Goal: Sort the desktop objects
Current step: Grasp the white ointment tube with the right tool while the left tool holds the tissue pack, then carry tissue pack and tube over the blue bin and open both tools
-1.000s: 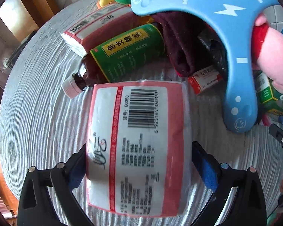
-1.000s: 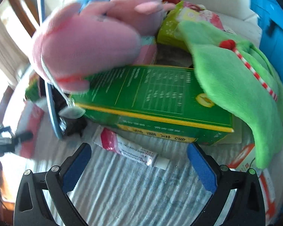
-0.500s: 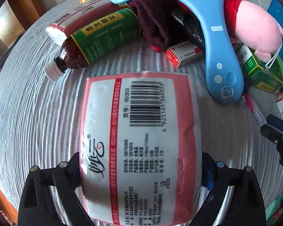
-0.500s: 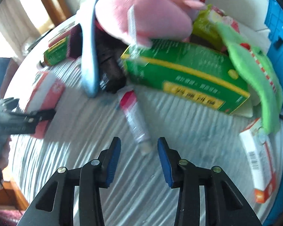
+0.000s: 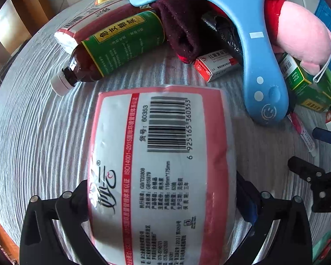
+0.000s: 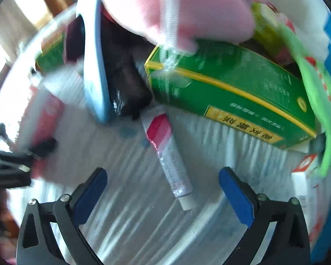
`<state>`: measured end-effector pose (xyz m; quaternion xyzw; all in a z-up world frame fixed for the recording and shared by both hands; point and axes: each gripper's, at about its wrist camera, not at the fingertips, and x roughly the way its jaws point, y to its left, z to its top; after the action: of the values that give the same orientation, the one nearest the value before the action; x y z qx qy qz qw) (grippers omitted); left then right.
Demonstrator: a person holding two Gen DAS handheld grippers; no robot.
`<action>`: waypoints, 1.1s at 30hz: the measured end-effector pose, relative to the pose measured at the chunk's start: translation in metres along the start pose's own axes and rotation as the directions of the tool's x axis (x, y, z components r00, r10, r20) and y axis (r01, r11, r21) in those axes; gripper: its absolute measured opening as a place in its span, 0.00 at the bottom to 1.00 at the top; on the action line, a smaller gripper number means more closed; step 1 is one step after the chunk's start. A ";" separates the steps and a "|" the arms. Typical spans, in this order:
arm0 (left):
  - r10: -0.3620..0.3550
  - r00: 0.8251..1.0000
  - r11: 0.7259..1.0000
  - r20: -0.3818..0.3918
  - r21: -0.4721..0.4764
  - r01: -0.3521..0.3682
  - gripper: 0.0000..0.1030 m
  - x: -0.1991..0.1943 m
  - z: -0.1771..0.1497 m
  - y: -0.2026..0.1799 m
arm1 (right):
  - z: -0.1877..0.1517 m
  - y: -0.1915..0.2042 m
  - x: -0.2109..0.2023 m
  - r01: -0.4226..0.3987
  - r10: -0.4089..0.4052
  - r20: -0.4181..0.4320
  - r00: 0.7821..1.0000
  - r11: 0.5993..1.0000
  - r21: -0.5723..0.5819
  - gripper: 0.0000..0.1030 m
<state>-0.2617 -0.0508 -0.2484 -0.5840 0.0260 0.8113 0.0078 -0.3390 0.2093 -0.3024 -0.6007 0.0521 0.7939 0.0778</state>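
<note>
Your left gripper (image 5: 163, 201) is clamped on the tissue pack (image 5: 161, 176): soft white plastic wrap with pink-red borders, a barcode and small printed text facing the camera. The pack bulges between the jaws and fills the lower middle of the left view, above the grey ribbed cloth on the worktop (image 5: 39, 132). Its bottom end is cut off by the frame edge, and the inner faces of both jaws are mostly hidden behind it.

Your right gripper (image 6: 163, 187) has jaws spread wide, having just opened from a much narrower gap. Nothing is between the pads (image 6: 236, 196) except the cap end of the ointment tube (image 6: 167, 154), which lies flat on the cloth, not touched. The tube is white with a red-pink band, tail toward the pile, cap toward you.

Behind the tube: green box (image 6: 231, 92) with yellow trim, tilted, pink plush toy (image 6: 187, 6) resting on it, blue boomerang toy (image 6: 94, 61) standing on edge to the left, dark item (image 6: 125, 84) between them, hard to identify.

In the left view the pile also shows a brown bottle (image 5: 112, 48) on its side with a green label and a small red-white box (image 5: 216, 64).

The right view is motion-blurred, especially at its left edge, so the box print is barely legible.
</note>
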 end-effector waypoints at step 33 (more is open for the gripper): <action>0.034 0.928 0.994 0.371 0.081 -0.069 0.83 -0.160 -0.025 -0.034 | -0.047 -0.023 -0.212 -0.034 0.014 0.468 0.884 0.999 0.034 0.17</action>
<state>-0.1862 -0.0157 -0.1058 -0.4191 0.0769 0.9045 0.0183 -0.2336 0.2102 -0.1116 -0.3894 0.0558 0.9149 0.0907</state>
